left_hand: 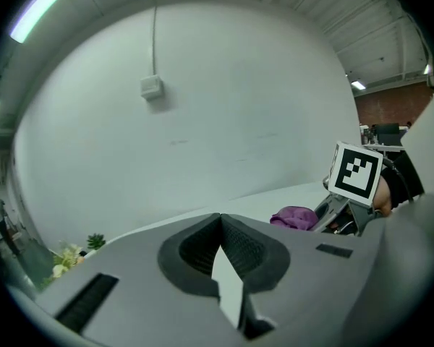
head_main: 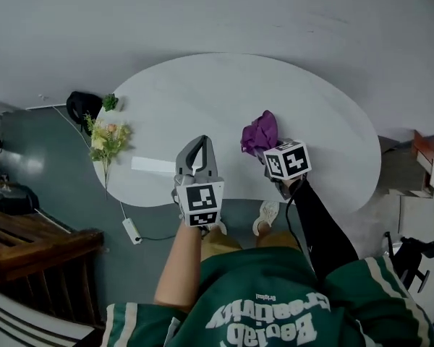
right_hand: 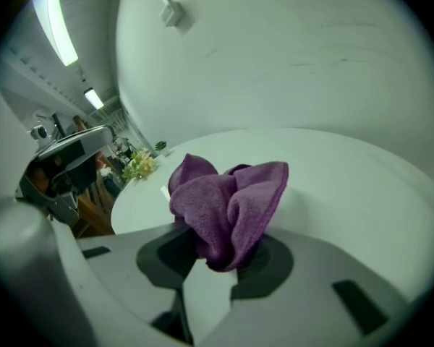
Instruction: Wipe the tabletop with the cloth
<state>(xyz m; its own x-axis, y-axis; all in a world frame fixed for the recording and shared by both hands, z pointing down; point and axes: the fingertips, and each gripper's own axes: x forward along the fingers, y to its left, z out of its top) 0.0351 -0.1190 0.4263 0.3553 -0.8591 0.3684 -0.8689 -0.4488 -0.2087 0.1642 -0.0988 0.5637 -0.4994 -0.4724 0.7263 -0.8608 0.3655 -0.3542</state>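
A bunched purple cloth (head_main: 261,134) (right_hand: 228,204) is pinched in my right gripper (head_main: 266,152) (right_hand: 224,255), which is shut on it and held over the near part of the white oval table (head_main: 224,92). The cloth sticks up from between the jaws, above the tabletop (right_hand: 347,186). My left gripper (head_main: 196,152) (left_hand: 220,226) hangs to the left of it over the table's front edge, jaws pressed together with nothing between them. From the left gripper view the cloth (left_hand: 295,216) and the right gripper's marker cube (left_hand: 354,170) appear at the right.
A bunch of flowers (head_main: 107,139) lies at the table's left end, with a small green plant (head_main: 111,102) beyond it. A white flat strip (head_main: 153,165) lies on the table near the front left. A power strip (head_main: 132,230) lies on the floor. Wooden furniture (head_main: 36,244) stands left.
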